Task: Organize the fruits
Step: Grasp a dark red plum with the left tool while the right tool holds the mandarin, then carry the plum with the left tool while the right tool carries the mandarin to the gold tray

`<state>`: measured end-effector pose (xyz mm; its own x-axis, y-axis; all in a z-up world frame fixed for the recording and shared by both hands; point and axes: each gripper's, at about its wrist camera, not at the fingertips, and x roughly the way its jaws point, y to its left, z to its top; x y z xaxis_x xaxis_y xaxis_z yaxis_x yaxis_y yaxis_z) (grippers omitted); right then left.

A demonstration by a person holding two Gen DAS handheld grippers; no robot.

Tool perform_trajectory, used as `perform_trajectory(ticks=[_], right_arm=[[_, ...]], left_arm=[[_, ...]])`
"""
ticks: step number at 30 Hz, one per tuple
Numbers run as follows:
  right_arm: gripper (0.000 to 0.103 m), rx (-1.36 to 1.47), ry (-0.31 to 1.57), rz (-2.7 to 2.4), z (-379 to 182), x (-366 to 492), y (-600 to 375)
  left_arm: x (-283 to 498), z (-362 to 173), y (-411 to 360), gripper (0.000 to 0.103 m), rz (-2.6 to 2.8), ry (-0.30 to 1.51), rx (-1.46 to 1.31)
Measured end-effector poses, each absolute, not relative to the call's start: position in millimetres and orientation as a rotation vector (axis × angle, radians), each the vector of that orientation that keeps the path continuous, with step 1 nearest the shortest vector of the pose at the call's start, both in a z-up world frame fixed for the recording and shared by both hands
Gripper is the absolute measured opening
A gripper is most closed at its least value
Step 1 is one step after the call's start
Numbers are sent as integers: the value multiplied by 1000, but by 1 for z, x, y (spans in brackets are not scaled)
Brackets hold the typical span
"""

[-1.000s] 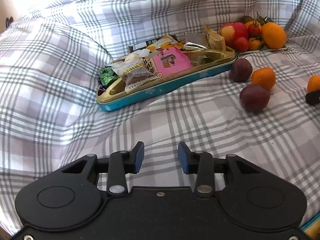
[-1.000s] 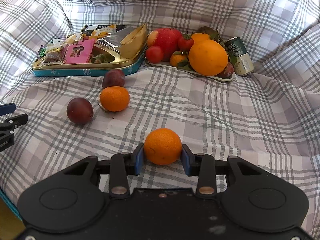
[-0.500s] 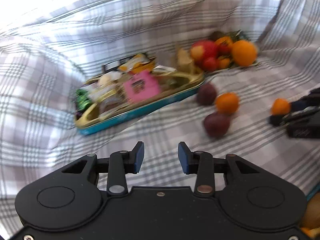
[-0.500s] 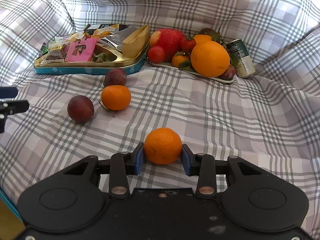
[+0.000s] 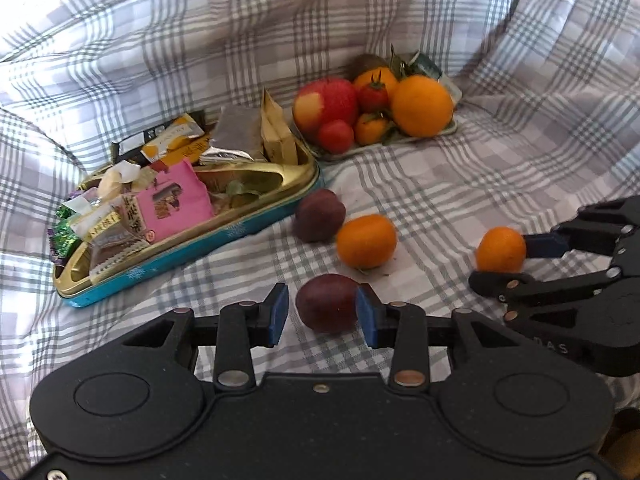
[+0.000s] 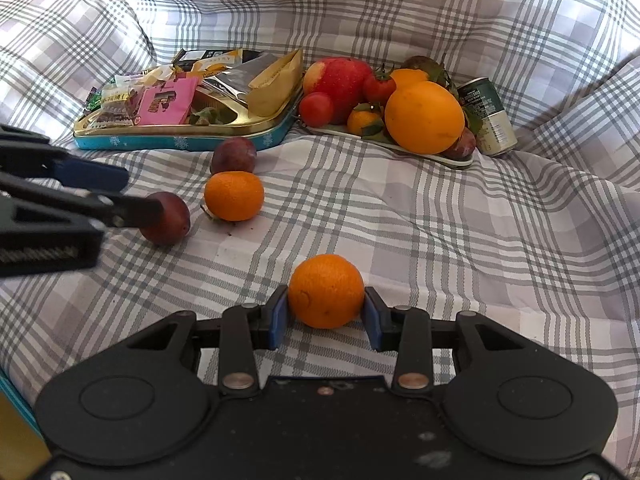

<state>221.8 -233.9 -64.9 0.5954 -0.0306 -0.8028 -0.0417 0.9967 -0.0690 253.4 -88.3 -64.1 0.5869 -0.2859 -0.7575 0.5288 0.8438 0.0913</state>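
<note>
Left wrist view shows the left gripper (image 5: 322, 314) with its jaws opening around a dark plum (image 5: 327, 303) that lies on the checked cloth (image 5: 460, 184); the right blue pad is at the plum's side, the left pad stands clear of it, so the fruit is between the pads but not pinched. Just ahead of these fingertips sit a loose mandarin (image 5: 366, 241) and, touching it on its far left, a second plum (image 5: 319, 215). Farther ahead and to the left lies a teal and gold tin (image 5: 192, 258) full of wrapped snacks; ahead and slightly right stands a tray of fruit (image 5: 400, 142) with a red apple (image 5: 326, 106) and a large orange (image 5: 422, 106). Right wrist view shows the right gripper (image 6: 325, 312) closed on a small mandarin (image 6: 326, 291), both blue pads pressed on its sides, just above the cloth. Beyond that tray's right end a green can (image 6: 488, 116) lies tilted.
</note>
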Motion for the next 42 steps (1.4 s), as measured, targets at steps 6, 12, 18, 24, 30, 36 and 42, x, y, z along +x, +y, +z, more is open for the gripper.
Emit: perform_trajectory(ticks=[6,12,18,24,30,36,42], right_arm=[[41,-81,929,8,-66,222,-234],[41,-77,929,3,-66,223,-233],[41,-76,930,1,-65,223,-233],[41,-76,932,-6,-65,223,-233],[41,-73,945,-23,-64,222,-231],[40,-73,960,-35,-61,214,-227],[40,-56,939,-34,-48,194,-223]], left_arm=[[258,-74,-95,53,-489,835,339],[264,-76,-100,53,-480,836,335],[268,-85,-106,51,-465,854,352],[266,-79,-96,50,-462,867,305],[250,-56,-79,50,-441,843,283],[228,-33,-56,50,-409,846,224],[199,-17,-32,50,-368,832,172]])
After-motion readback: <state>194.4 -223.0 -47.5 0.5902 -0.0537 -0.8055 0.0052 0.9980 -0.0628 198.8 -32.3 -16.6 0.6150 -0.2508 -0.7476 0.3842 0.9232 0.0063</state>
